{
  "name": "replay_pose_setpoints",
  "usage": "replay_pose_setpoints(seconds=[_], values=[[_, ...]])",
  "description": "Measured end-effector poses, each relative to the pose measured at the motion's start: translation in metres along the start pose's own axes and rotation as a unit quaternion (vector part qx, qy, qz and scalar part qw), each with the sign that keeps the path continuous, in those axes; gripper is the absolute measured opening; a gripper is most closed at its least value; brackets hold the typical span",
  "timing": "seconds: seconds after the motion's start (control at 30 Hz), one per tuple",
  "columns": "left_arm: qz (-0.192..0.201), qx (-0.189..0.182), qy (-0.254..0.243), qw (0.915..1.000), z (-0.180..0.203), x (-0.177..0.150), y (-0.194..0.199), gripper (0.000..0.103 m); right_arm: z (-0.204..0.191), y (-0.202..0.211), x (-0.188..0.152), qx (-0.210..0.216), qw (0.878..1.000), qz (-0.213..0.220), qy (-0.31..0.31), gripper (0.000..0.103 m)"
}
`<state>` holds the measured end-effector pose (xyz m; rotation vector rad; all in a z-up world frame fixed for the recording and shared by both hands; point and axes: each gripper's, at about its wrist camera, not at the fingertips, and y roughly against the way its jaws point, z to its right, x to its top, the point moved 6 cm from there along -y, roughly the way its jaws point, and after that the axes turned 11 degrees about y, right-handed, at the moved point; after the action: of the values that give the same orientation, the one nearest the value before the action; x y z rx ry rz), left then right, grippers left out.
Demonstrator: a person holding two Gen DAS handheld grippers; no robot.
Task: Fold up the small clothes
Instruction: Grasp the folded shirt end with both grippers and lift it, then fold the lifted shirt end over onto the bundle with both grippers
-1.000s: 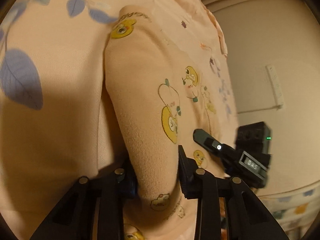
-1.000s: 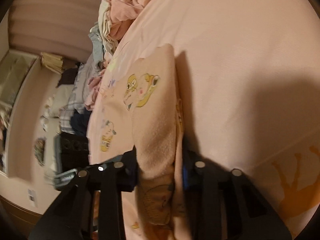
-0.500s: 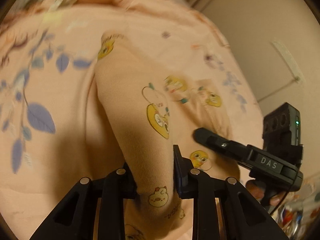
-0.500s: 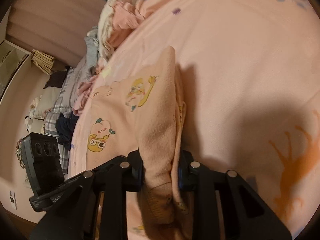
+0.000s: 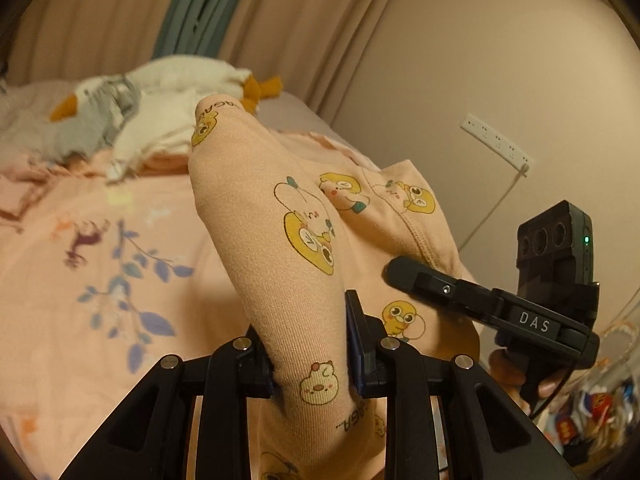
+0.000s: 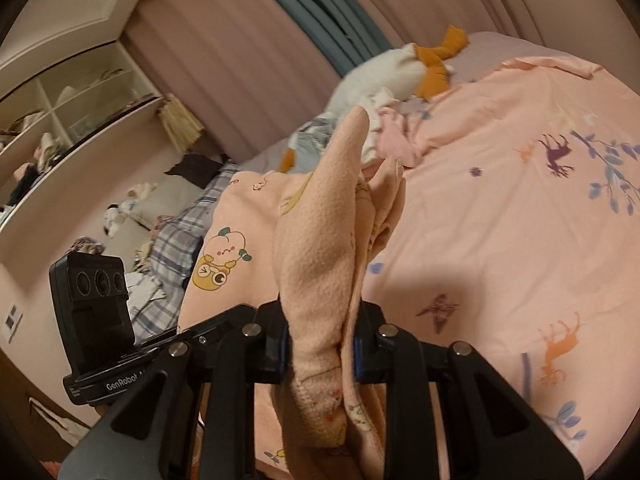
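A small peach garment [image 5: 280,248] printed with yellow cartoon chicks hangs lifted above the bed. My left gripper [image 5: 310,354] is shut on one bunched edge of it, the cloth standing up between the pads. My right gripper [image 6: 320,344] is shut on the other bunched edge of the peach garment [image 6: 316,240]. The cloth spans between the two. In the left wrist view the right gripper [image 5: 404,274] shows at the right, held by a hand. In the right wrist view the left gripper's camera block [image 6: 94,304] shows at lower left.
Below lies a pink bedsheet [image 5: 80,280] printed with leaves and animals. A white plush goose [image 5: 160,104] and a heap of clothes [image 6: 380,140] lie at the far end by the curtain. A power strip [image 5: 496,144] hangs on the wall. Shelves [image 6: 60,120] stand beyond the bed.
Both grippers rose well above the bed with the garment, which now hangs in the air. Both views tilted up, so the curtain, plush goose and wall came into sight.
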<state>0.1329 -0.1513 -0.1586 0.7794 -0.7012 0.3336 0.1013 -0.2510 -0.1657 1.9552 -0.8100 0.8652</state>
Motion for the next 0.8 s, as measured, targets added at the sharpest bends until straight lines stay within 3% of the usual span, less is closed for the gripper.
replay_pose_setpoints(seconds=[0.53,0.8], values=[[0.056,0.044,0.010,0.9975,-0.027,0.001,0.055,0.025,-0.077,-0.019,0.003,0.016,0.997,-0.015,0.071,0.024],[0.062,0.056,0.020,0.9963,-0.043,0.007,0.064,0.025,-0.086,-0.037,0.006,0.034,0.996,-0.025,0.073,0.025]])
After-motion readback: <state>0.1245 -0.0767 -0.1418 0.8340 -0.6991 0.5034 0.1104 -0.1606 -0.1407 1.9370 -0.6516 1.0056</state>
